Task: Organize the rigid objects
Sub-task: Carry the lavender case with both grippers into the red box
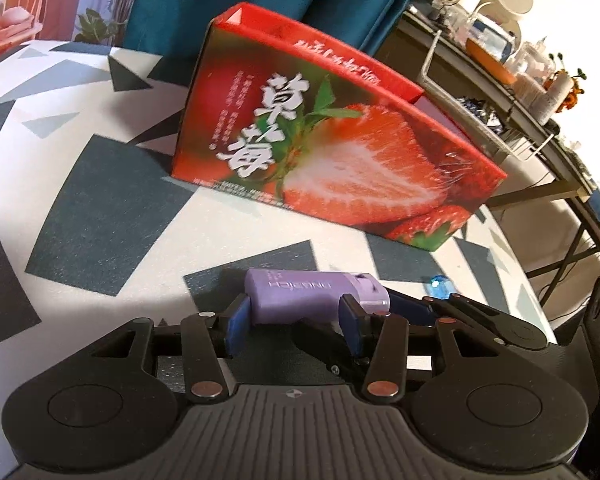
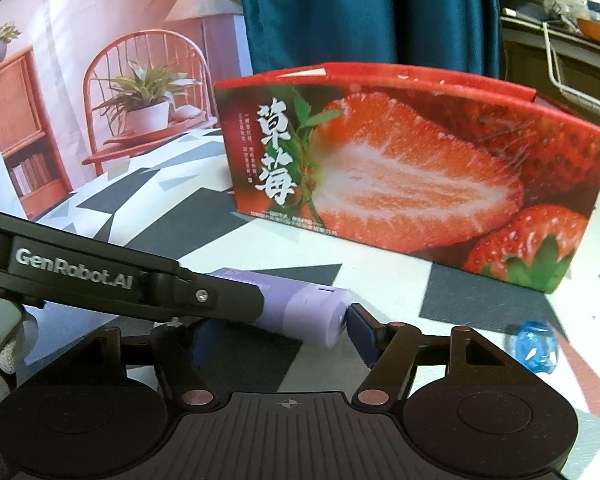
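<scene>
The left gripper [image 1: 296,322] pinches a purple cylindrical case [image 1: 316,294] between its blue pads [image 1: 236,328], one pad on each side of the case's near end. The case lies lengthwise on the worktop [image 1: 80,208], which is covered in a cloth of white, grey and dark teal triangles.

In the right wrist view the same purple case [image 2: 300,314] runs from left to right, with the left gripper's black arm crossing over its left part. The right gripper [image 2: 276,340] is spread wide; its right pad [image 2: 362,334] sits just beside the case's rounded end, and whether it touches cannot be told. Its left pad is largely hidden under the case and the other arm.

Beyond the case stands a red strawberry box [image 1: 340,152], printed with a halved strawberry and white characters, its top open. A small blue faceted bead [image 2: 534,346] lies on the cloth to the right, well apart from the case. Behind the worktop hang a teal curtain [image 2: 360,12] and a printed backdrop of a chair and potted plant [image 2: 140,92]. At far right, a shelf [image 1: 500,80] carries kitchenware.
</scene>
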`<state>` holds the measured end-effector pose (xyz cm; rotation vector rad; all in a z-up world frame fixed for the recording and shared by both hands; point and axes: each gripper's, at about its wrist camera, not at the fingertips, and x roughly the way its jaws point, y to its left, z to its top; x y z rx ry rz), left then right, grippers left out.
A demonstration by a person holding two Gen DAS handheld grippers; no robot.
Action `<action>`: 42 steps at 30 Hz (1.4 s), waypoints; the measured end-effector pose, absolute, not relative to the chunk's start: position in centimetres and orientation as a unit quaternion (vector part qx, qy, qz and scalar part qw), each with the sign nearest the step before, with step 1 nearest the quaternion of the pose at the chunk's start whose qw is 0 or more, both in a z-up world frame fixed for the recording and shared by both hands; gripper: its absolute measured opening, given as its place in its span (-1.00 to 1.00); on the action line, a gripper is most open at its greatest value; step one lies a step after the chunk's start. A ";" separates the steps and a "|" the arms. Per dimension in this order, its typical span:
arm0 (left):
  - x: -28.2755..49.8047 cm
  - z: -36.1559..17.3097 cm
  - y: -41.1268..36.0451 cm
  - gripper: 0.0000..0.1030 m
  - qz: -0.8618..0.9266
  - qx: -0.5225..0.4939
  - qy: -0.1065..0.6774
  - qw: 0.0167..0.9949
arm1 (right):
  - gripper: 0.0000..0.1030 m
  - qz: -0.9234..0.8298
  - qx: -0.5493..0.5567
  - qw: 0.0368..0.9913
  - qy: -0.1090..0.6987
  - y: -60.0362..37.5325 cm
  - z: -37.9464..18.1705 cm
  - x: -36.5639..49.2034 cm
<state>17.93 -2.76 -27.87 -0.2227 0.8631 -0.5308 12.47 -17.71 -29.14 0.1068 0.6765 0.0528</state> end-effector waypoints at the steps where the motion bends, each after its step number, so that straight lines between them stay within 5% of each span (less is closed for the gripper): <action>1: 17.8 -27.6 -2.9 -0.04 -0.258 -0.106 0.409 0.869 | 0.13 0.023 0.052 0.942 0.331 -17.8 -29.0 12.3; 30: 21.1 -18.4 -5.3 0.01 -0.288 -0.117 0.296 0.903 | 0.09 0.011 -0.013 0.977 0.214 -20.2 -19.3 13.8; 42: 28.7 -18.3 -7.9 0.04 -0.279 -0.129 0.336 0.891 | 0.09 0.025 0.016 0.963 0.266 -25.0 -18.5 21.9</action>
